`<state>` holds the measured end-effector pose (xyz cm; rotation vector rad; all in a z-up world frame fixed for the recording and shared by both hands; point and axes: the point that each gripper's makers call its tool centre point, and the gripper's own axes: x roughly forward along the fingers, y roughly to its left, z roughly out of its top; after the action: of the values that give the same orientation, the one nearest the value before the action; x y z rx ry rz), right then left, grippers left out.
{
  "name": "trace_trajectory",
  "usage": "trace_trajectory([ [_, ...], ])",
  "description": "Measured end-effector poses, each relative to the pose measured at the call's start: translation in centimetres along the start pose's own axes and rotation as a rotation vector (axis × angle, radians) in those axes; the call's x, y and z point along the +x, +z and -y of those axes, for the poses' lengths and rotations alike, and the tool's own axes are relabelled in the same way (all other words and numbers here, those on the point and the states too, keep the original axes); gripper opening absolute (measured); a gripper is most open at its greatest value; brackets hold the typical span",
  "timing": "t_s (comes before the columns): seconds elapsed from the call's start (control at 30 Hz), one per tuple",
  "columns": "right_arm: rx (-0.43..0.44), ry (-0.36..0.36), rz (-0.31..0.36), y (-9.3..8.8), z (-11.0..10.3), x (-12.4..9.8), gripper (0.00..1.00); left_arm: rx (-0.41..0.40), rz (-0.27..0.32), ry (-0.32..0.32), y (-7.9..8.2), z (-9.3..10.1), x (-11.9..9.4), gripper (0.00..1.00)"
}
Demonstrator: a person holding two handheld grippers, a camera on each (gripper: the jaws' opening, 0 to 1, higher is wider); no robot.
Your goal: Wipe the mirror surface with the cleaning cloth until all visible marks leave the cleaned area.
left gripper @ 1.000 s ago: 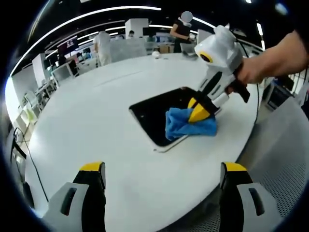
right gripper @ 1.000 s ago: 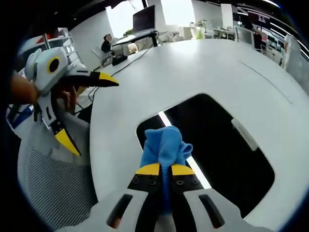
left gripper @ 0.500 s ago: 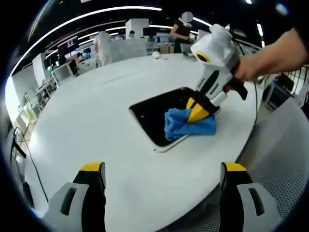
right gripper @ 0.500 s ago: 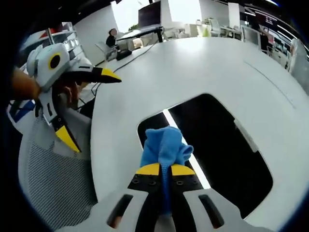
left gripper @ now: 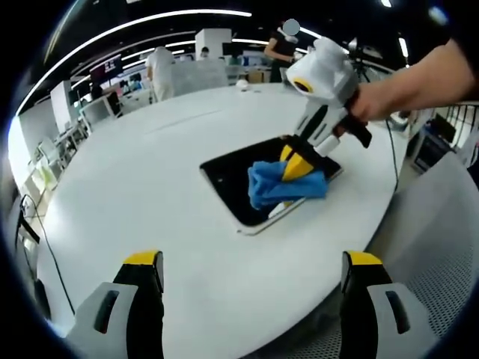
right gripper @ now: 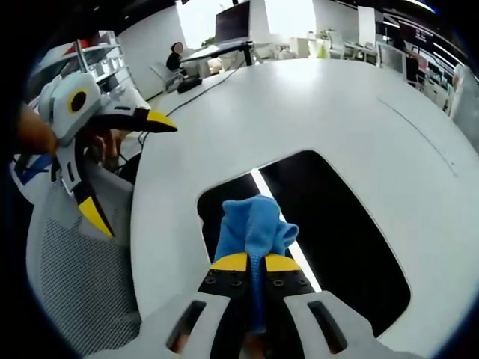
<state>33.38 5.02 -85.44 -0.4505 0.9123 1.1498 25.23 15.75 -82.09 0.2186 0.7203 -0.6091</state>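
A dark, glossy rectangular mirror with rounded corners (left gripper: pixel 247 179) (right gripper: pixel 329 239) lies flat on the round white table (left gripper: pixel 150 194) (right gripper: pixel 337 105), near the edge closest to me. On it rests the crumpled blue cleaning cloth (left gripper: pixel 283 184) (right gripper: pixel 254 228), pressed against the glass towards the mirror's near side, where a bright strip of ceiling light reflects beside it. My right gripper (left gripper: pixel 293 166) (right gripper: pixel 249 263), white with yellow-tipped jaws, has those jaws clamped together on the cloth, a fold of blue caught between them. My left gripper (left gripper: pixel 251 262) (right gripper: pixel 123 161) hangs off the table's rim with its jaws spread wide, gripping nothing, over a grey mesh chair (right gripper: pixel 82 292) (left gripper: pixel 441 247). Beyond the table, an office with desks and several people (left gripper: pixel 159 71) standing under ceiling strip lights.
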Motion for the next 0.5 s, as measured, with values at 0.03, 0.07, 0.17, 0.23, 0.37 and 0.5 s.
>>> trace_trajectory([
  [0.03, 0.0, -0.002, 0.0, 0.1, 0.2, 0.0, 0.0, 0.0, 0.0, 0.0, 0.0, 0.0, 0.0, 1.0],
  [0.07, 0.0, -0.004, 0.0, 0.2, 0.4, 0.0, 0.0, -0.001, 0.0, 0.0, 0.0, 0.0, 0.0, 1.0],
  [0.17, 0.0, -0.005, -0.004, 0.4, 1.0, 0.1, 0.0, -0.003, 0.002, 0.0, 0.0, -0.1, 0.0, 1.0],
  [0.23, -0.004, -0.004, -0.006, 0.5, 1.4, 0.1, 0.0, -0.005, 0.002, 0.0, 0.1, -0.1, -0.1, 1.0],
  [0.37, -0.006, -0.008, -0.006, 0.8, 2.3, 0.2, 0.0, -0.009, 0.005, 0.0, 0.2, 0.0, -0.1, 1.0],
  [0.5, -0.016, -0.011, -0.007, 1.1, 3.0, 0.2, 0.0, -0.014, 0.006, 0.0, 0.2, -0.1, -0.1, 1.0],
])
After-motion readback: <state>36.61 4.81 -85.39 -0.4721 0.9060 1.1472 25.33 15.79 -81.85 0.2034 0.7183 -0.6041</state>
